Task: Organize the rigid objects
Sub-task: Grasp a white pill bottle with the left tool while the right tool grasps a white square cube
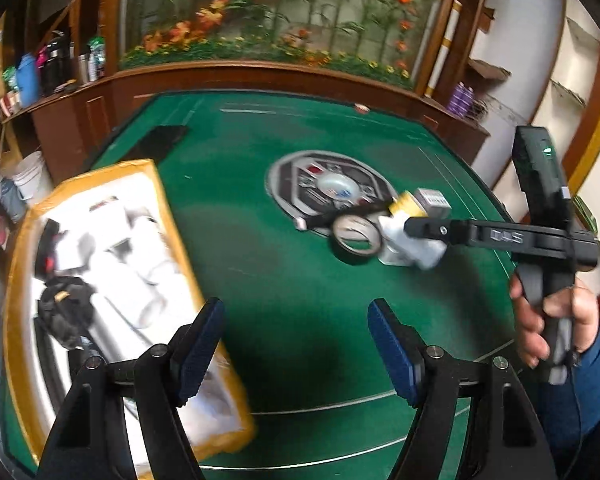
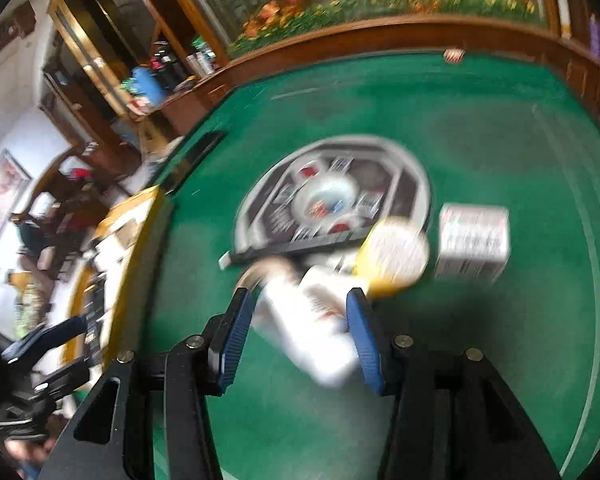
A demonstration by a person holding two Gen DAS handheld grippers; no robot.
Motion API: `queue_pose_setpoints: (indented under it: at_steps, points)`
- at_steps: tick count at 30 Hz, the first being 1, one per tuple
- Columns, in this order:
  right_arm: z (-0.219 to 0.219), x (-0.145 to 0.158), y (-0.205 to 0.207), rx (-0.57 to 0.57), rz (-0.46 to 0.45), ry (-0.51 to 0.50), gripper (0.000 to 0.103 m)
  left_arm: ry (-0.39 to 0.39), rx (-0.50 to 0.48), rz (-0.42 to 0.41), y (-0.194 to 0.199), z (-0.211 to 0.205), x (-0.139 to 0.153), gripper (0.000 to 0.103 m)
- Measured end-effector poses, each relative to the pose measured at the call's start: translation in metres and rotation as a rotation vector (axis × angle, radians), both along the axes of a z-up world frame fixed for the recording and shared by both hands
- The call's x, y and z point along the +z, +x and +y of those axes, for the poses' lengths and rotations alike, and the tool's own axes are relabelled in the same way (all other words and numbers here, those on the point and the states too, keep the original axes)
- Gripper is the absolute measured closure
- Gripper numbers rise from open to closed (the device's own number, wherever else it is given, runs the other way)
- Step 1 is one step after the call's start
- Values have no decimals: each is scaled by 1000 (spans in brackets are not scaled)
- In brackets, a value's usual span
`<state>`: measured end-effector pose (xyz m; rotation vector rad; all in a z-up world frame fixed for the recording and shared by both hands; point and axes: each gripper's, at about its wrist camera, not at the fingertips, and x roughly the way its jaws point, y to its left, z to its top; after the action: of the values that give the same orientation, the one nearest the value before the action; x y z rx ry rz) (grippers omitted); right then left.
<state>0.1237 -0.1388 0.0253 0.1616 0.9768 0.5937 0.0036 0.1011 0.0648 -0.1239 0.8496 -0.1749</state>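
Observation:
On the green table (image 1: pixel 284 280) a pile holds a white bottle (image 1: pixel 416 250), a tape roll (image 1: pixel 356 248), a yellow-topped bottle (image 1: pixel 404 204) and a small grey carton (image 1: pixel 434 200). My right gripper (image 2: pixel 298 294) has the white bottle (image 2: pixel 308 328) between its blue pads. The jaws stand partly apart, and the bottle is smeared by blur while the fingers are sharp. In the left wrist view the right gripper (image 1: pixel 410 232) reaches in from the right. My left gripper (image 1: pixel 296 306) hangs open over bare felt with nothing in it, beside a yellow-rimmed box (image 1: pixel 100 172).
A round black and grey disc (image 1: pixel 300 184) lies mid-table behind the pile. The yellow-rimmed box (image 2: pixel 136 240) holds white packets and a black item. A flat black slab (image 1: pixel 160 140) lies at the far left edge. A hand (image 1: pixel 556 320) grips the right tool. A wooden counter rings the table.

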Motion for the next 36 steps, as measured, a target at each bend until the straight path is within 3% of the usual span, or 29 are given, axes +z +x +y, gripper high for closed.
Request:
queue_pose_setpoints:
  at_steps: [4,10,13,22,25,26,28,32,36]
  points:
    - [-5,3,-18,105,49,142,54,-4,-49,32,0,-18,-8,26]
    - [-39,3,-4,-66,36,170,54,12,-106,59,11,-47,-20,24]
    - [-47,1,1,-94,55,207,54,34,-156,70,19,-69,-25,24]
    - [-65,-2,4,-174,61,230,55,258,-326,-8,48,-136,-31,24]
    - [-66,-3,5,-181,50,217,54,289,-346,23,60,-145,-44,49]
    - [-66,-3,5,-183,49,212,54,281,-347,23,61,-146,-46,56]
    - [-64,-5,5,-175,53,201,54,260,-330,13,58,-146,-48,60]
    - [-57,-11,5,-152,61,162,55,160,-252,53,43,-123,-47,61]
    - [-37,-16,2,-108,45,89,54,123,-159,63,15,-90,-47,61]
